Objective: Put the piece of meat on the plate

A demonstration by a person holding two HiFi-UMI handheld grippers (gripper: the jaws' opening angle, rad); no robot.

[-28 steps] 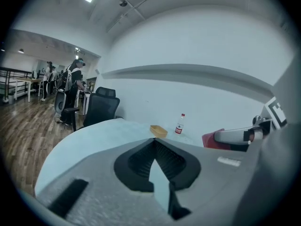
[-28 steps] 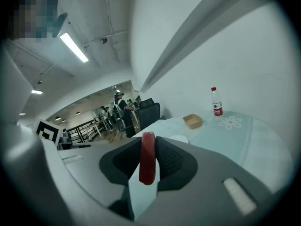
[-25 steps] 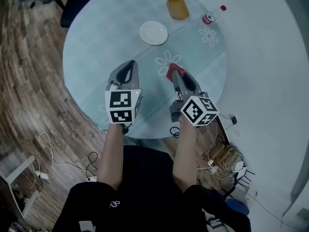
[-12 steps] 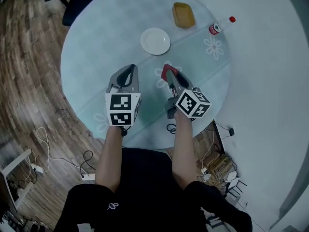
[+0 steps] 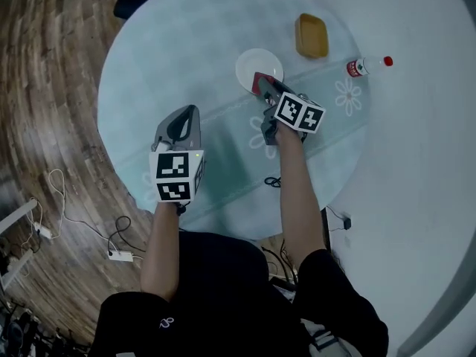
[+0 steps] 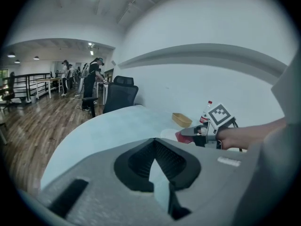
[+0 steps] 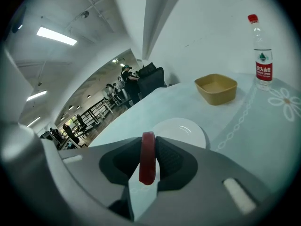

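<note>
So: the piece of meat [image 7: 147,157] is not yet on the plate. It stands on edge, a thin red slab clamped between the pads of your right gripper [image 5: 262,85] and held clear of the table [image 5: 163,50].

The plate [image 7: 188,126] lies just ahead of the jaw tips and below them. In the head view the meat overhangs the plate's near rim.

My reading is that pickup and carry are done. What is left is to centre over the plate, lower, and let go.

Room for moving:
- Nothing stands between your right gripper and the plate.
- The yellow bowl [image 7: 216,88] sits beyond the plate, ahead and to the gripper's right.
- The bottle [image 7: 263,55] stands further right. Both are well apart from the plate.
- Your left gripper [image 5: 182,121] sits back and well to the left, its jaws closed together on nothing, out of the path.
- The plate lies well inside the table's edge.
</note>
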